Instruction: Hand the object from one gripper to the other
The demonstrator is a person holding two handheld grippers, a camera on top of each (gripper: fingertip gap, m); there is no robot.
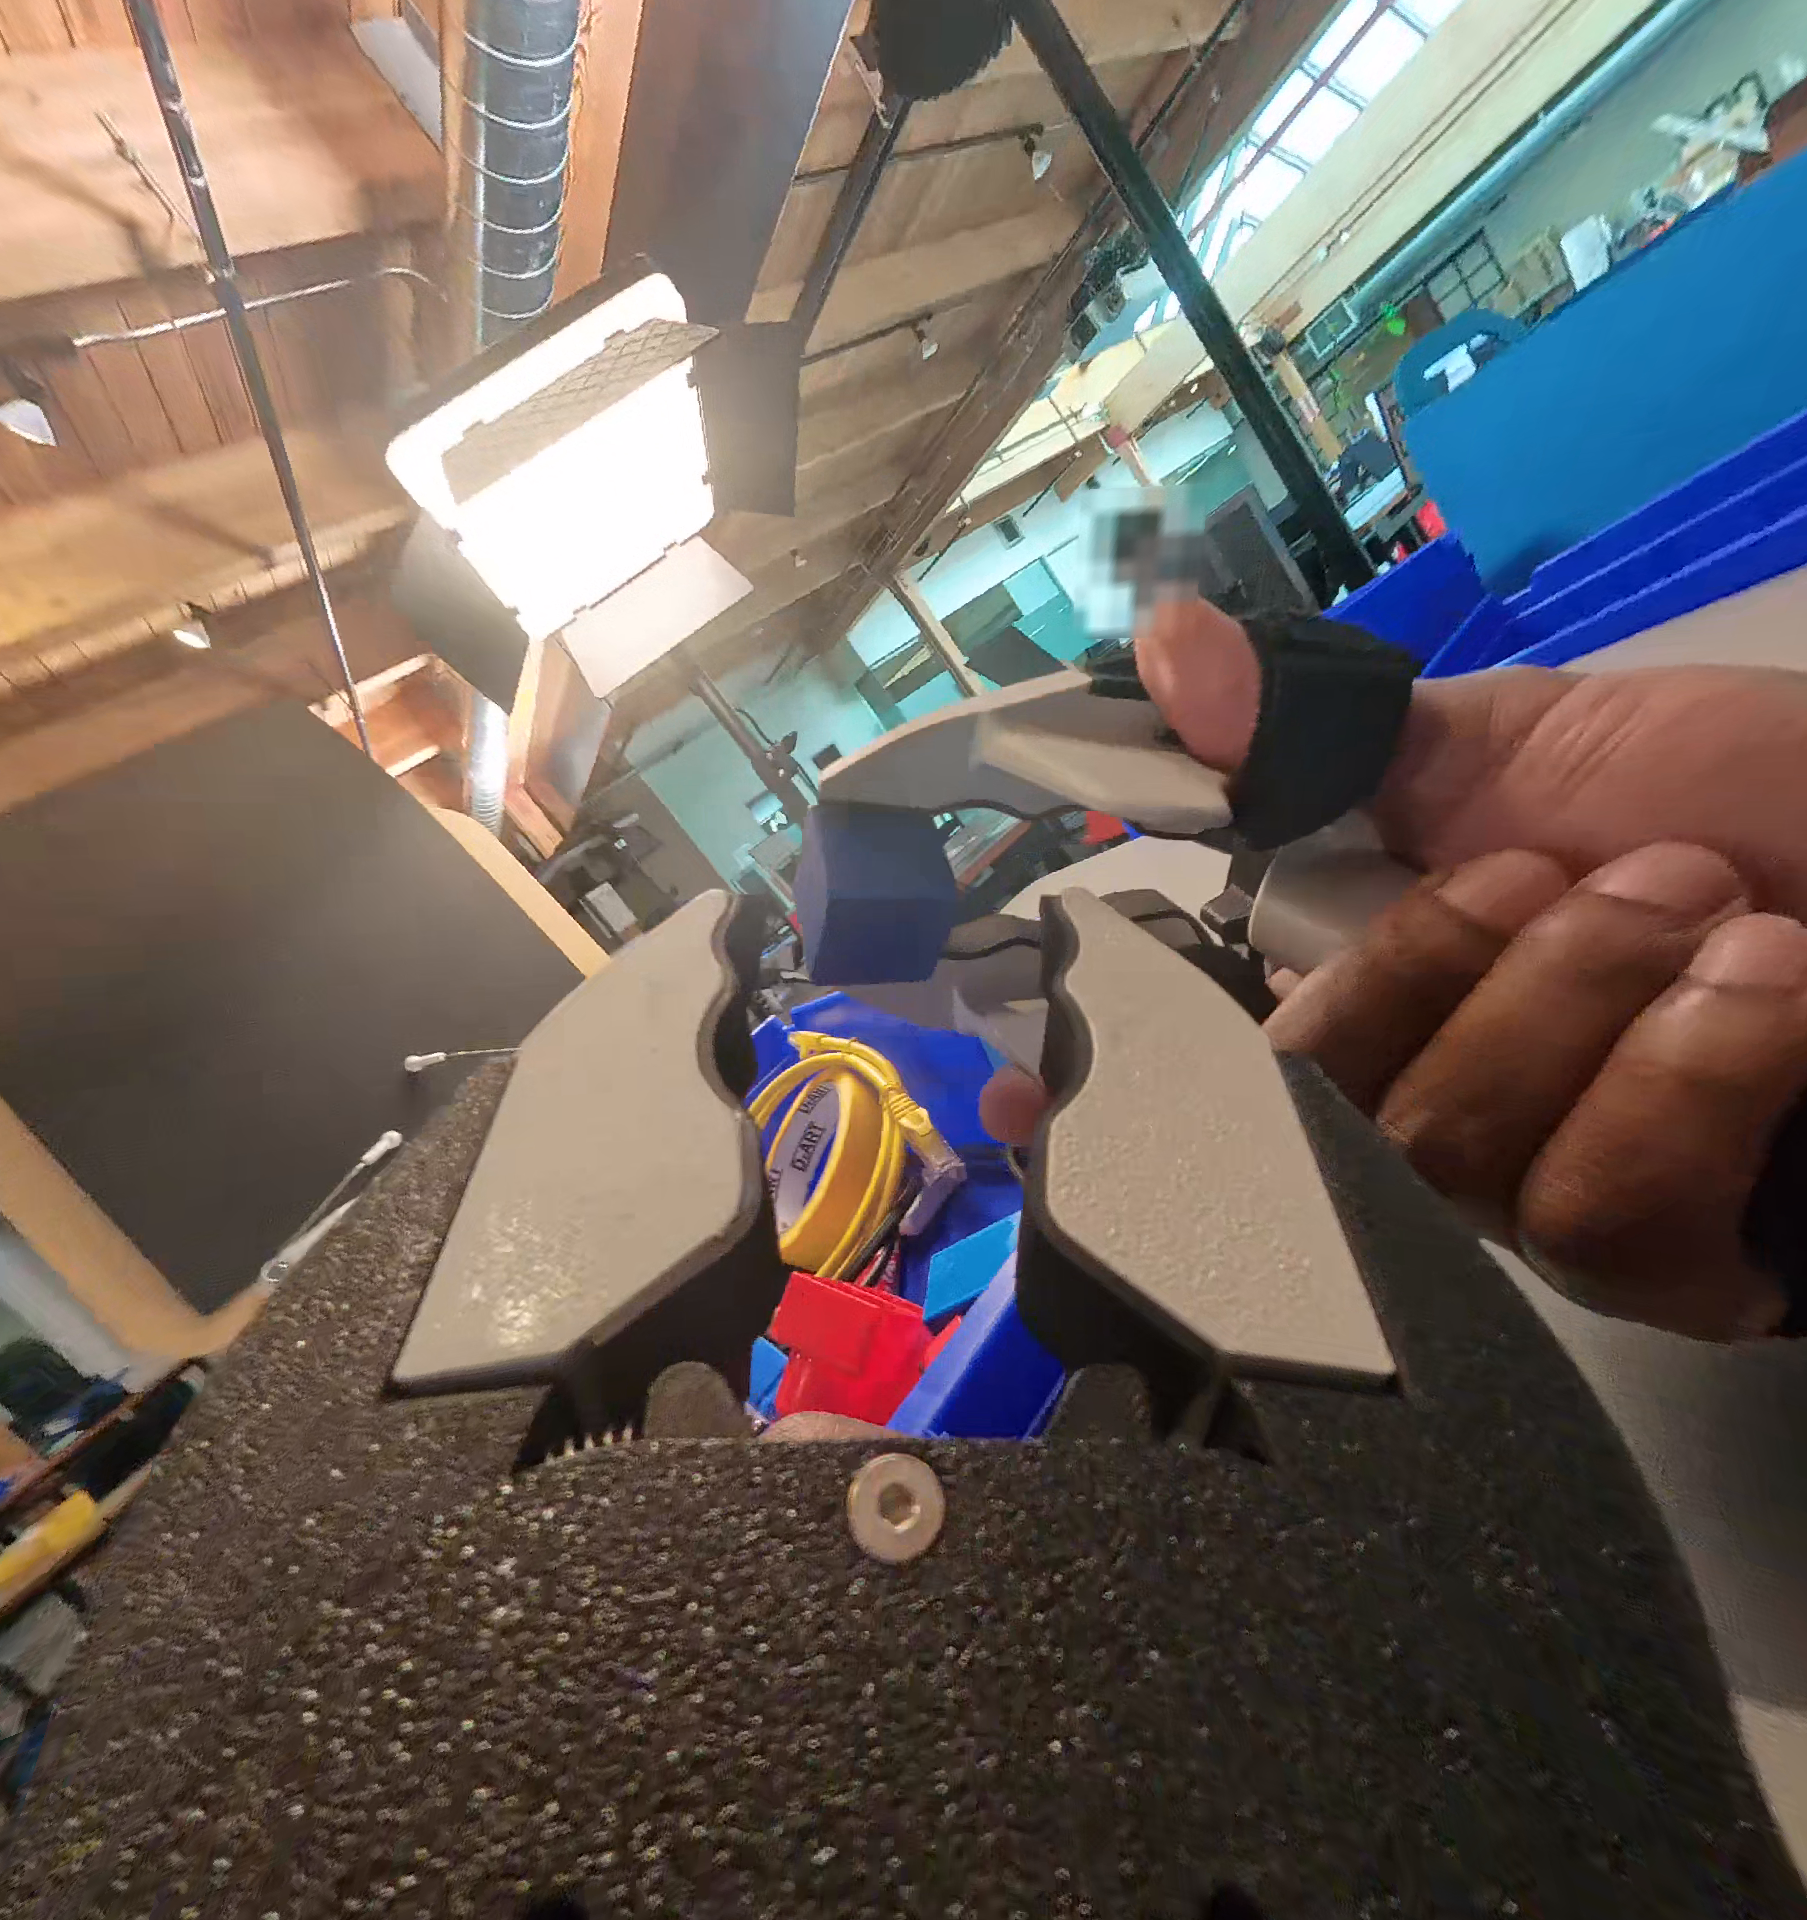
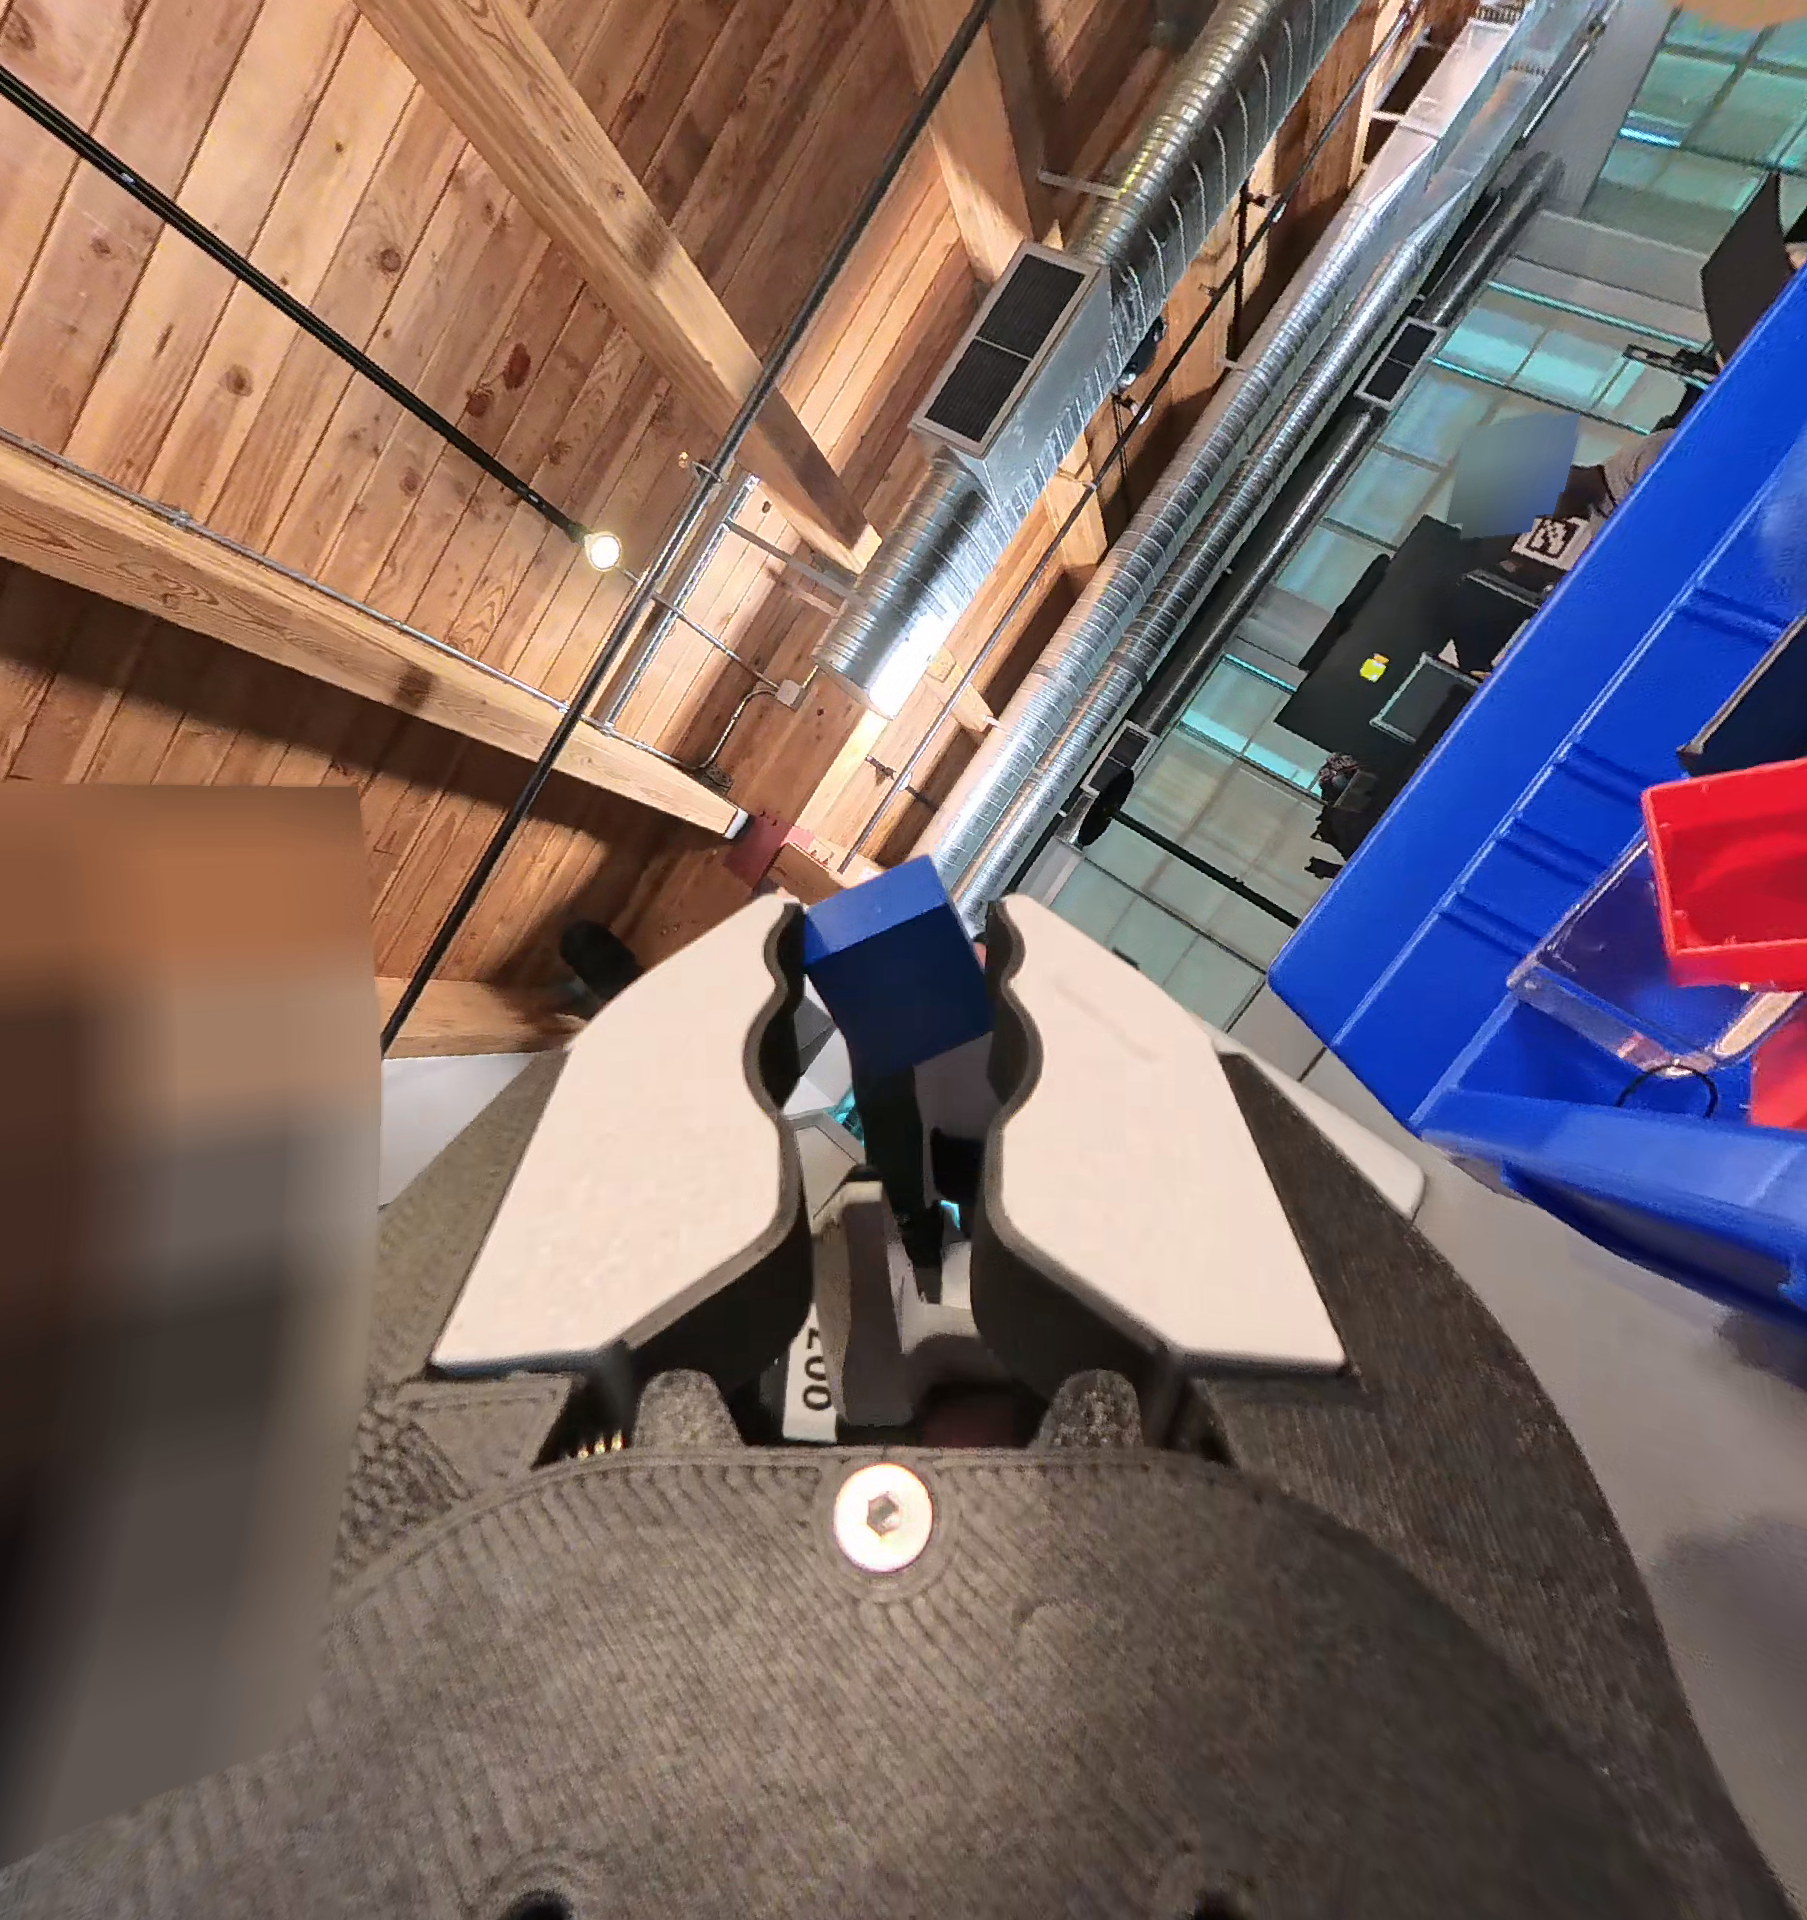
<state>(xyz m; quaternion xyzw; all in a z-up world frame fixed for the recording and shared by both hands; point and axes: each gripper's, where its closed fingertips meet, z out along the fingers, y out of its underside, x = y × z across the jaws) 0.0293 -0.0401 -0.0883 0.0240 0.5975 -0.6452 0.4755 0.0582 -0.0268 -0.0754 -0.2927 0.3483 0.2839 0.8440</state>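
**Blue block at the point of handover**

Blue block sits clamped between the tips of the right gripper, tilted on a corner. From the left wrist view the left gripper has its fingers spread, with the block just beyond their tips and not yet between them. The transfer looks about to begin: the left must advance and close before the right lets go. A hand holds the right gripper nearly level, above a blue bin of cables and parts.
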